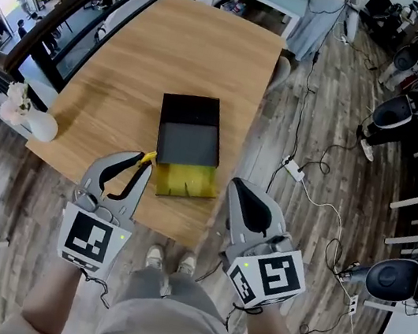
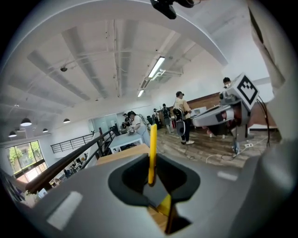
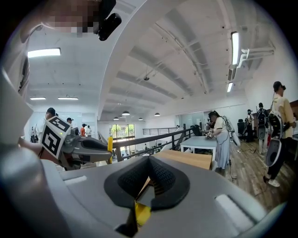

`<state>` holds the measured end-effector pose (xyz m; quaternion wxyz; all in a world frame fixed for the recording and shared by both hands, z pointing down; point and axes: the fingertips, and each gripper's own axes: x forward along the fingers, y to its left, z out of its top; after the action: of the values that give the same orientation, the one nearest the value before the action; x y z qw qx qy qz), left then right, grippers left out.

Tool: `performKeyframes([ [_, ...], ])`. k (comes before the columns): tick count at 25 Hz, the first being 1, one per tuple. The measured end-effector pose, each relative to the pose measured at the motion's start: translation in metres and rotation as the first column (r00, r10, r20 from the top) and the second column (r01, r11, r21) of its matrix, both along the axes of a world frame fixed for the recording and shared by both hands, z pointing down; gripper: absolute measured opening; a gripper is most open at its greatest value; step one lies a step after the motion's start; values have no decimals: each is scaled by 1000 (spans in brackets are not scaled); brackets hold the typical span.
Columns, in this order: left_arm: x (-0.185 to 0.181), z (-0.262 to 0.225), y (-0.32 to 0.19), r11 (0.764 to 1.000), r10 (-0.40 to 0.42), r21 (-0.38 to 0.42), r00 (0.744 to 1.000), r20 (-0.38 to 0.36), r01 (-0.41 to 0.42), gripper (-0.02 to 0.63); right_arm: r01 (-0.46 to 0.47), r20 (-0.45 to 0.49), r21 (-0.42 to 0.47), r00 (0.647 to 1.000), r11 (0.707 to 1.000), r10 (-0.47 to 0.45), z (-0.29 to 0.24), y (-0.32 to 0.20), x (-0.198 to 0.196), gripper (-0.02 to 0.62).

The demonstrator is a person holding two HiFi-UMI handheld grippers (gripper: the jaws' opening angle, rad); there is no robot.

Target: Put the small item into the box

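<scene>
Trousers [image 1: 159, 313] and two shoes [image 1: 171, 260] fill the bottom of the head view, and the arms are cut off by its lower edge. The marker cubes [image 1: 92, 239] cover the rear of both grippers.

Little of the item [image 1: 147, 158] can be seen from above: only a yellow tip shows at the left gripper [image 1: 139, 164], and its shape cannot be judged there. In the left gripper view it is seen as a thin yellow strip [image 2: 152, 148] standing upright, clamped between the jaws, which are closed on it. Its lower end is hidden by the jaws.

The right gripper [image 1: 238, 190] is seen in its own view with jaws brought together and nothing between them. A yellow patch [image 3: 142, 213] shows through the gap below them, too little of it to identify.

The box [image 1: 190, 128] lies on the table [image 1: 130, 68] between and just beyond the two grippers. It is black, with a yellow part [image 1: 188, 181] showing at its near end. The item is held just left of that yellow part, outside the box. Whether it touches the box cannot be told.
</scene>
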<state>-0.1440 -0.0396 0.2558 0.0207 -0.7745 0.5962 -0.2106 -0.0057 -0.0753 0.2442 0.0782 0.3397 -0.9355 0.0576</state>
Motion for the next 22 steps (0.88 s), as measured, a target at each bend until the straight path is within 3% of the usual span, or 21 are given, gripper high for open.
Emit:
performKeyframes([
  [3, 0, 23, -16, 999, 24, -34, 999, 42, -23, 49, -1, -2, -13, 1000, 1000, 1, 12, -10, -3, 0],
  [8, 6, 76, -34, 983, 68, -174, 996, 55, -57, 49, 4, -3, -51, 1000, 999, -4, 35, -21, -8, 0],
  [14, 15, 146, -56, 923, 164, -361, 985, 50, -135, 49, 11, -7, -102, 1000, 995, -11, 62, -40, -21, 0],
  [22, 19, 213, -77, 864, 203, -475, 979, 30, -165, 49, 25, -17, -184, 999, 983, -29, 103, -52, -32, 0],
])
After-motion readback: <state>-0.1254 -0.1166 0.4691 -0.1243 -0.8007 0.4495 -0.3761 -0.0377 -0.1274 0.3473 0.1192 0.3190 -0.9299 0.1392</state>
